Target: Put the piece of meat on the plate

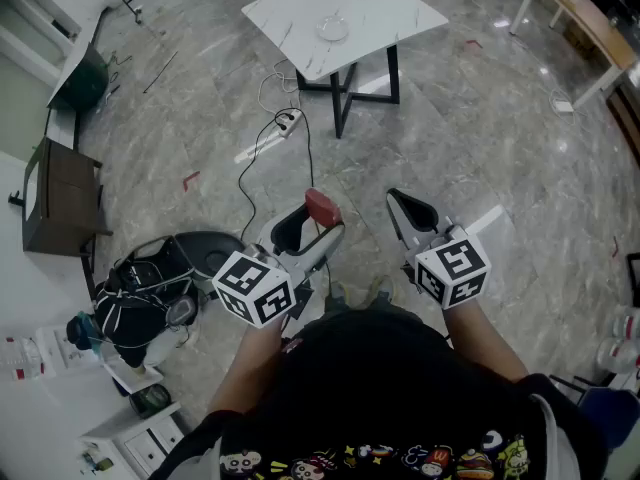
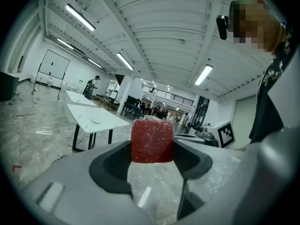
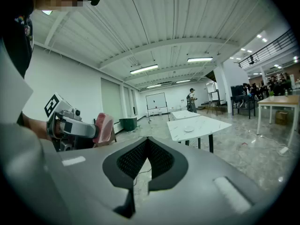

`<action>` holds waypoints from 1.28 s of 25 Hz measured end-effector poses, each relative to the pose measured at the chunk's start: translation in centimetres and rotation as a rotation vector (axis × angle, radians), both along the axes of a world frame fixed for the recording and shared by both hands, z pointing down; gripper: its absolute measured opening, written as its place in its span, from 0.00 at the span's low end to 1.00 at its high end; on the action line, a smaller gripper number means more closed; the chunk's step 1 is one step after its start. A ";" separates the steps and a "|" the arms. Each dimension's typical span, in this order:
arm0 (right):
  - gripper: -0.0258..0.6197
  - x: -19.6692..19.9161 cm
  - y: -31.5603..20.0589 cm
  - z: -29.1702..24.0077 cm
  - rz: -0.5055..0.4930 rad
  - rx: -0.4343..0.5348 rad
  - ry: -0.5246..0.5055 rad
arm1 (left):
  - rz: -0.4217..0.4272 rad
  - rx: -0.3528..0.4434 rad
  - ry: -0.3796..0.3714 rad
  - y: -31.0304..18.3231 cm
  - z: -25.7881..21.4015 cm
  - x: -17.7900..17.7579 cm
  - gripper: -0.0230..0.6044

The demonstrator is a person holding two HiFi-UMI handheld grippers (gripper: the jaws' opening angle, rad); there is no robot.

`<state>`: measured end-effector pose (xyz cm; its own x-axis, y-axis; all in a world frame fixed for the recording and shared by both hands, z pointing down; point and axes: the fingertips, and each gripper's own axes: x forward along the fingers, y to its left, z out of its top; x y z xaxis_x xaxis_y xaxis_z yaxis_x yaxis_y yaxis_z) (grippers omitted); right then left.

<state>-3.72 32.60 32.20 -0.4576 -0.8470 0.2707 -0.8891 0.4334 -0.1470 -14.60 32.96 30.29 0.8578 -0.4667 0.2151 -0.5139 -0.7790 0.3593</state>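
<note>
A red block of meat sits clamped between the jaws of my left gripper; in the left gripper view the meat fills the gap at the jaw tips. My right gripper is held beside it at the same height, jaws shut with nothing between them. The right gripper view also shows the meat off to the left. A clear glass plate lies on the white marble table well ahead of both grippers, seen small as the plate and the plate.
Both grippers hang over marble floor. A power strip with cables lies on the floor between me and the table. A black bag and gear sit low left, a dark cabinet at left, a wooden bench top right.
</note>
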 end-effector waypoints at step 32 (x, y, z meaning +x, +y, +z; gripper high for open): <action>0.07 8.6 -5.6 3.4 -0.006 -0.039 -0.043 | -0.054 -0.042 -0.050 -5.3 3.2 7.3 0.48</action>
